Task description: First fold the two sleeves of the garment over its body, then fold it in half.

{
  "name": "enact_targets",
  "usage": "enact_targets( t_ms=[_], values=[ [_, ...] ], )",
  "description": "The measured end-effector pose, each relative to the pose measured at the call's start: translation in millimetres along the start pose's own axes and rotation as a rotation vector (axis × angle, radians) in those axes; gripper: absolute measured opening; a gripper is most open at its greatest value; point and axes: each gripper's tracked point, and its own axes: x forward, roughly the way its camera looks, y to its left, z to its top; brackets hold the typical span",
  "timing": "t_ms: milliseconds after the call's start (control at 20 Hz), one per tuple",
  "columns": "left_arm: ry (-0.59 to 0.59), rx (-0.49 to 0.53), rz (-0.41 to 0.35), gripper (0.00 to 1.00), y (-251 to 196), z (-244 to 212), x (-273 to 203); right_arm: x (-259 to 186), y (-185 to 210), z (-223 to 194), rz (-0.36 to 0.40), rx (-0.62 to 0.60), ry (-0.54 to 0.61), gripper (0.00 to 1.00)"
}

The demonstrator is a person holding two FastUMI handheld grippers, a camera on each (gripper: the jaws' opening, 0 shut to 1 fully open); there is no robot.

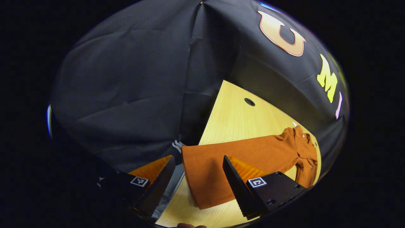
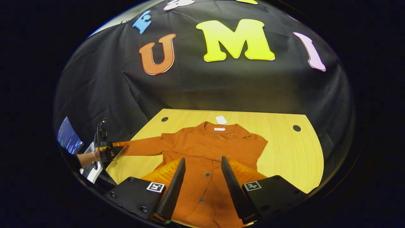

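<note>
The left gripper view looks from close above the sleeve cuff along the garment (image 1: 253, 152) toward its collar, while the right gripper view faces the far wall from the near table (image 2: 284, 148) edge, both sharing garment and table.

No legible txt; white tag (image 2: 221, 120) on garment (image 2: 202, 148) (too small).

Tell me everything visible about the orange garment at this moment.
The garment is a rust-orange, ribbed-looking knit cardigan with dark buttons down the front and a white tag at the collar. It lies flat, front up, on the wooden table. One sleeve stretches straight out to the table's edge, where the left gripper is at its cuff. The other sleeve looks already folded in.
</note>
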Motion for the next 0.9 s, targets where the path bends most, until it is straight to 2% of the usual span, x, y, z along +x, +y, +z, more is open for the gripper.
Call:
enact_targets(
  t_ms=[50, 100, 150, 200, 250, 300, 350, 400, 450, 500, 550, 600, 700, 800, 900],
  values=[
    [0.019, -0.025, -0.016, 0.99, -1, 0, 7, 0, 1, -2, 0.003, -0.004, 0.004, 0.72],
    [0.039, -0.072, -0.050, 0.99, -9, 2, 12, 0, 2, -5, 0.008, -0.005, 0.013, 0.75],
    [0.058, -0.117, -0.059, 0.98, -13, 2, 19, 2, -1, -10, 0.005, 0.023, 0.022, 0.72],
    [0.079, -0.123, -0.043, 0.96, -8, -3, 22, 1, -1, -14, 0.006, 0.055, 0.027, 0.72],
    [0.074, -0.128, -0.036, 0.89, -10, -1, 21, 0, -3, -17, 0.002, 0.078, 0.027, 0.72],
    [0.074, -0.106, -0.012, 0.70, -9, 1, 21, 0, -9, -20, -0.008, 0.091, 0.027, 0.75],
    [0.069, -0.066, 0.022, 0.70, -3, 5, 15, 0, -12, -21, -0.013, 0.098, 0.027, 0.72],
    [0.046, -0.026, 0.077, 0.41, 4, 14, 12, -2, -17, -21, -0.021, 0.108, 0.023, 0.72],
    [0.026, -0.037, 0.054, 0.22, -9, 18, 11, -3, -23, -23, -0.032, 0.121, 0.020, 0.72],
    [0.029, -0.065, 0.014, 0.17, -22, 20, 9, -3, -23, -25, -0.029, 0.132, 0.019, 0.72],
    [0.025, -0.051, 0.057, 0.05, -25, 21, 5, -4, -23, -28, -0.022, 0.142, 0.019, 0.75],
    [0.032, -0.031, 0.043, 0.03, -32, 20, 2, -8, -22, -30, -0.011, 0.140, 0.017, 0.72],
    [0.027, 0.019, 0.036, 0.03, -49, 28, -12, -16, -24, -28, 0.002, 0.136, 0.000, 0.72],
    [0.016, 0.083, -0.002, 0.03, -107, 57, -41, -25, -22, -26, 0.035, 0.147, -0.023, 0.75],
    [0.009, 0.119, -0.033, 0.03, -154, 74, -59, -36, -23, -22, 0.058, 0.139, -0.055, 0.72]
  ],
)
